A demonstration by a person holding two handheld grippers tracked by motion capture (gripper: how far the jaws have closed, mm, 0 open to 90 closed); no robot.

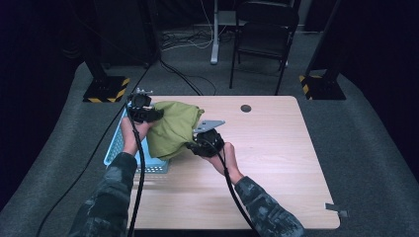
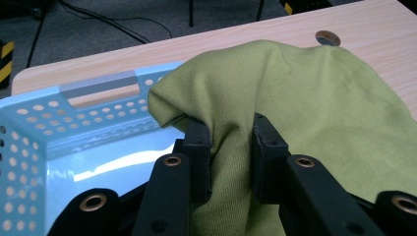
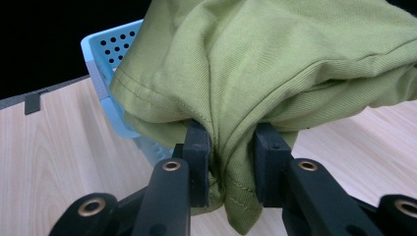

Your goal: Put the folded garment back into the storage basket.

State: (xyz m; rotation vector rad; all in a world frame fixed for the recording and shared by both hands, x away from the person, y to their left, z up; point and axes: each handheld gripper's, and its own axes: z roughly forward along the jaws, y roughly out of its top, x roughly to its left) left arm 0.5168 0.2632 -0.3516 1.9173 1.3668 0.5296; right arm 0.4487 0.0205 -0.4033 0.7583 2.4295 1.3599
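Wood table [image 1: 276, 163], blue basket [image 1: 112, 148]: green cloth [image 1: 173, 128] pinched betw. L hand-held gripper [image 1: 157, 114] & R hand-held gripper [image 1: 192, 144] jaws

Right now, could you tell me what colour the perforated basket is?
Light blue basket, clearest in the left gripper view.

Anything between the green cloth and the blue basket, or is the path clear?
Nothing visible blocks it. The olive-green fabric garment is pinched by both the left hand-held gripper and the right hand-held gripper, and already hangs partly over the light-blue perforated plastic basket, whose visible interior looks empty.
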